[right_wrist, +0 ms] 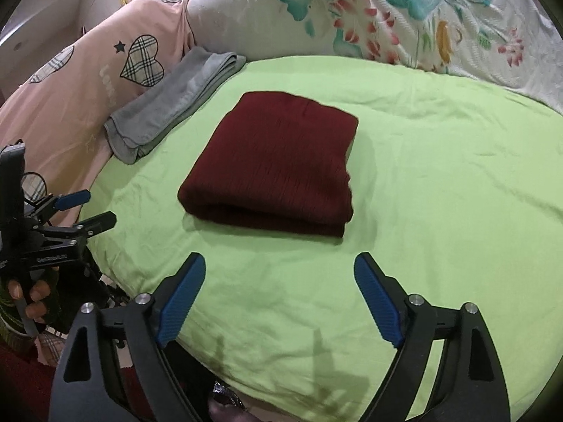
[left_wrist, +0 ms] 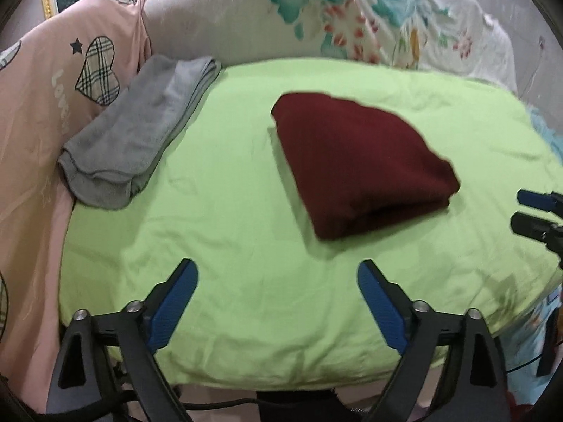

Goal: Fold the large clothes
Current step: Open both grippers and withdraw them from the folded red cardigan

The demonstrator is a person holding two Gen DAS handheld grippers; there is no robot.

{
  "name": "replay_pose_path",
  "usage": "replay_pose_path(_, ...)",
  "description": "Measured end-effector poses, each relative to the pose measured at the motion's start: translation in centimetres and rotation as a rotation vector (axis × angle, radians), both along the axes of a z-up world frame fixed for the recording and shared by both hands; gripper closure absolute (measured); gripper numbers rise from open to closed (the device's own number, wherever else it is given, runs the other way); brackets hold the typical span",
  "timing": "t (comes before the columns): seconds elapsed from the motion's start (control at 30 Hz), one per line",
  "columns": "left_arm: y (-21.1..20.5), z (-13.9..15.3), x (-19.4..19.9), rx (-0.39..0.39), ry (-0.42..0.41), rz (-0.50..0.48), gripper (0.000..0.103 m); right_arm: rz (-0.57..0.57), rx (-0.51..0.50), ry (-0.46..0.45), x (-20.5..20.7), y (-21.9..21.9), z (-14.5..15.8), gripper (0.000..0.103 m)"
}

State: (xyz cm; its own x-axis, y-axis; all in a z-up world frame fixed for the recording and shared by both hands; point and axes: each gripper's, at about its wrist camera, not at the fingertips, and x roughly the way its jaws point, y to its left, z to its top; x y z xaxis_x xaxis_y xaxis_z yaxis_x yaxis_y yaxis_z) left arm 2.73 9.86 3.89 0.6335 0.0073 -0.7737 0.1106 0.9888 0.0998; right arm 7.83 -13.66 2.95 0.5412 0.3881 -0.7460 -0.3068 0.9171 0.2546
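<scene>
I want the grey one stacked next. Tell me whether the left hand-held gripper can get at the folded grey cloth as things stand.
Probably yes. The left hand-held gripper is open and empty, and only bare green sheet lies between it and the folded grey cloth. The dark red folded garment sits off to the other side.

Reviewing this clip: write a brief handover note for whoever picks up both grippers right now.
Left gripper: open, empty, above the green sheet.
Right gripper: open, empty, just short of the garment.
Maroon garment: folded into a compact rectangle, lying mid-sheet, touched by neither gripper.
Grey garment: folded at the sheet's left edge.
Done: both look folded.
Left: perhaps move the maroon one aside; no unfolded clothes in view.
</scene>
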Motion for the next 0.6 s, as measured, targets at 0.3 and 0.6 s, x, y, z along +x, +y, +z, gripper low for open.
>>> replay_pose_path(0.3, -0.8, -3.6, 2.6, 0.007, 0.068, -0.008, 0.005, -0.010, 0.002, 0.070, 2.0, 0.9, -3.3, 0.012)
replay_pose_path(0.6, -1.1, -4.6, 3.9, 0.018, 0.103, 0.007, 0.005, 0.031, -0.040, 0.100, 3.1, 2.6, -4.7, 0.012)
